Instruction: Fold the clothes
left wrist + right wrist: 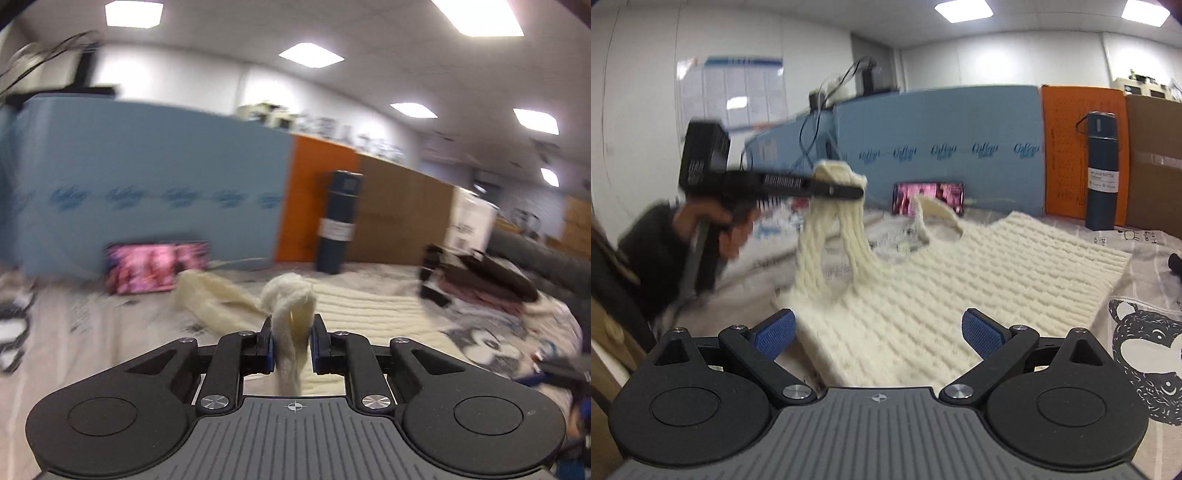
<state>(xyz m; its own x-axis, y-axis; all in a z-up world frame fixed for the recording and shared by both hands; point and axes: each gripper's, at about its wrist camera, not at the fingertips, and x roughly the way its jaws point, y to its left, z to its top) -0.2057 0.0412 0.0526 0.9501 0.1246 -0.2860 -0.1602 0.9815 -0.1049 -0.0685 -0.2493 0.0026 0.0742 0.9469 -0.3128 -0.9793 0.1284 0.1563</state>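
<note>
Across the bed [1145,295], in front of the blue foam board [942,122], a cream knitted vest [923,295] is lying mostly flat, its ribbed body spreading toward the right gripper [879,332]. One shoulder strap of the vest is being held up clear of the bed, left of the board's middle; the other strap [934,210] is arching loose just below the board.

The left gripper [291,347] is clamped on that lifted strap, knit bunching above its tips. The right gripper is hovering over the vest's near edge with its blue pads [982,334] spread wide, holding nothing.

Judgement: a fold of the strap end over the body is in hand. The next move calls for carrying the strap across without dragging the body, as loose knit stretches and sags.

Containers: a dark blue flask [1102,170] is standing right of the board, capped; its contents cannot be seen.
</note>
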